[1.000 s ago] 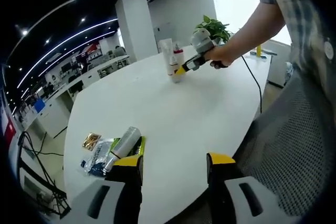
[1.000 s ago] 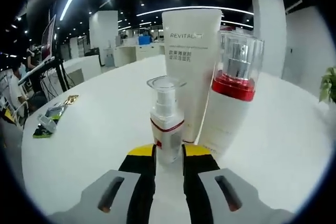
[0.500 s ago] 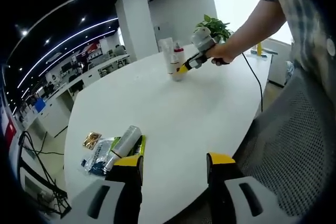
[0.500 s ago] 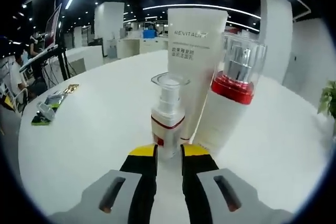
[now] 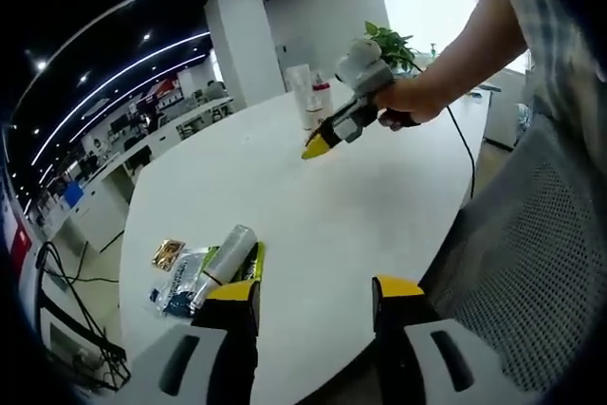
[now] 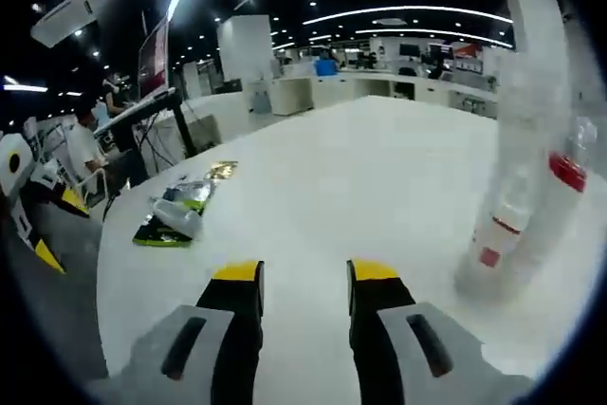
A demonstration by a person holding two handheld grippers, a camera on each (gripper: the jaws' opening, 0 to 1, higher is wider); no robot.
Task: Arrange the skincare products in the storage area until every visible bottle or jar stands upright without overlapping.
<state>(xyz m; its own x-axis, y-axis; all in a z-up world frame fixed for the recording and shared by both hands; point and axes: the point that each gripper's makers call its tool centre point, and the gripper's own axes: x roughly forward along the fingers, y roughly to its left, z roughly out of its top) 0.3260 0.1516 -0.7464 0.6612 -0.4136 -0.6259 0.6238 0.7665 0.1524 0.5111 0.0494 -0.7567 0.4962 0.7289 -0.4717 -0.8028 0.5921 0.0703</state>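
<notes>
We are leaving the small pump bottle (image 6: pixel 495 234) standing upright at the far end of the table (image 5: pixel 322 206), close against the tall tube (image 5: pixel 300 94) and red-collared bottle (image 6: pixel 560 187), having just released it. Our right gripper (image 6: pixel 302 277) is pulling away with jaws apart, empty. Our left gripper (image 5: pixel 313 293) is hovering open, empty, near the packets and silver tube (image 5: pixel 220 263) lying flat, probably next.
</notes>
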